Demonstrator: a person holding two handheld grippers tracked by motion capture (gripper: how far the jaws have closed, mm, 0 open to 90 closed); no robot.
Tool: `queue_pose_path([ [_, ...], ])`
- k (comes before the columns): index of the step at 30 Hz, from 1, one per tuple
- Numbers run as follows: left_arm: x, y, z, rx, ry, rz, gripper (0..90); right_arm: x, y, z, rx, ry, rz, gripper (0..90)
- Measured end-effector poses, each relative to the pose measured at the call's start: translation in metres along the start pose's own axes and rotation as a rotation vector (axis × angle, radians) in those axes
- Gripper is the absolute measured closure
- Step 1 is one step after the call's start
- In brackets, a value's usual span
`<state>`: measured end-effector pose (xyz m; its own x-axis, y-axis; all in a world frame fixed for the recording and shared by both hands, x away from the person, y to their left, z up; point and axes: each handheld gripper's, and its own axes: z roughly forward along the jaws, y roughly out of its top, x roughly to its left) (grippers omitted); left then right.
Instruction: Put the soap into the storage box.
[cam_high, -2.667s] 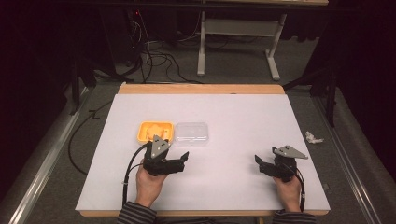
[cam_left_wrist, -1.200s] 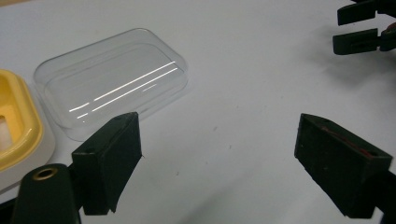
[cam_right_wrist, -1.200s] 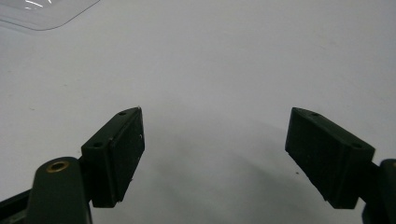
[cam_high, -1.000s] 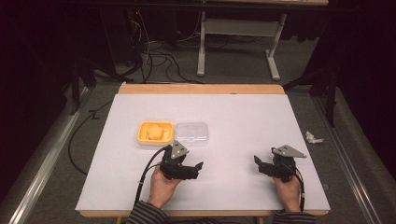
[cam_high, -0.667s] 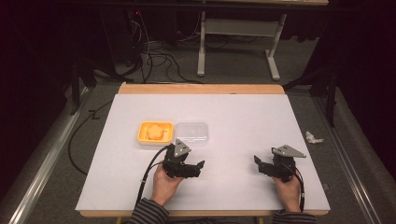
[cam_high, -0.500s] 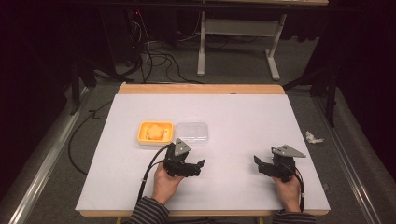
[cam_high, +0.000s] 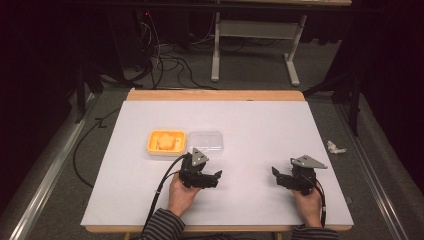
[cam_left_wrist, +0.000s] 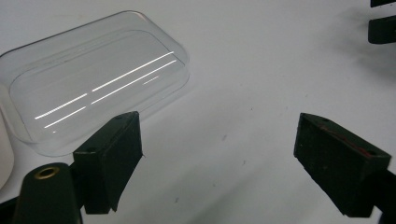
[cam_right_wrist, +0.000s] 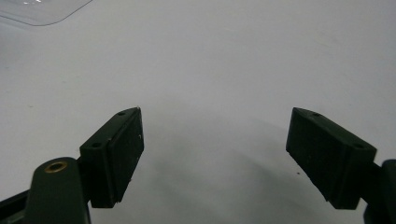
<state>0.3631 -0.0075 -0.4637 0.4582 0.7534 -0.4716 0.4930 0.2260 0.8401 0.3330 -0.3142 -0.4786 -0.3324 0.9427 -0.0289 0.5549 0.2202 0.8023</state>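
A white table (cam_high: 260, 125) holds an orange tray (cam_high: 166, 142) with a pale orange food piece (cam_high: 164, 142) inside, and a clear plastic lid (cam_high: 206, 142) touching its right side, not yet fitted. The left gripper (cam_high: 202, 176), jaws apart and empty, rests just in front of the lid. The right gripper (cam_high: 295, 177), jaws also apart and empty, sits well to the right. Judging from this, closing the tray seems not yet begun

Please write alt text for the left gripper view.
The left gripper, its two black jaws wide open and empty, hovers over a white table. A clear rectangular plastic lid lies flat just beyond the left-hand jaw.
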Motion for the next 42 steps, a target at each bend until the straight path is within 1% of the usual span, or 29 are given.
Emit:
queue_pose_path([
  [3, 0.001, 0.0, 0.001, -0.005, 0.0, -0.001, 15.9, 0.0, 0.0, 0.0, 0.002, 0.001, 0.0, 19.5],
  [9, 0.001, -0.001, 0.005, -0.004, -0.003, -0.022, 16.0, 0.0, 0.0, 0.0, 0.002, 0.001, 0.003, 19.4],
  [16, 0.002, -0.002, 0.009, -0.012, 0.006, -0.026, 15.9, 0.0, 0.0, 0.0, 0.004, -0.001, 0.001, 19.4],
  [22, 0.005, -0.005, 0.011, -0.036, 0.018, -0.037, 16.1, 0.0, 0.0, 0.0, 0.003, -0.001, -0.002, 19.3],
  [26, 0.006, -0.006, 0.011, -0.044, 0.028, -0.033, 16.1, 0.001, 0.0, 0.0, 0.009, -0.001, -0.003, 19.3],
  [30, 0.007, -0.01, 0.012, -0.043, 0.038, -0.02, 16.1, 0.001, 0.0, 0.0, 0.011, -0.002, 0.001, 19.2],
  [35, 0.009, -0.015, 0.011, -0.046, 0.051, -0.031, 16.1, 0.0, 0.0, 0.001, 0.008, -0.003, -0.014, 19.2],
  [39, 0.012, -0.02, 0.011, -0.037, 0.066, -0.024, 16.0, 0.001, 0.001, 0.002, 0.013, -0.002, -0.005, 19.2],
  [41, 0.011, -0.021, 0.01, -0.056, 0.073, -0.015, 16.1, 0.001, 0.001, 0.001, 0.015, -0.002, -0.004, 19.2],
  [42, 0.011, -0.021, 0.01, -0.061, 0.071, -0.018, 16.1, 0.001, 0.001, 0.002, 0.014, -0.002, -0.009, 19.2],
])
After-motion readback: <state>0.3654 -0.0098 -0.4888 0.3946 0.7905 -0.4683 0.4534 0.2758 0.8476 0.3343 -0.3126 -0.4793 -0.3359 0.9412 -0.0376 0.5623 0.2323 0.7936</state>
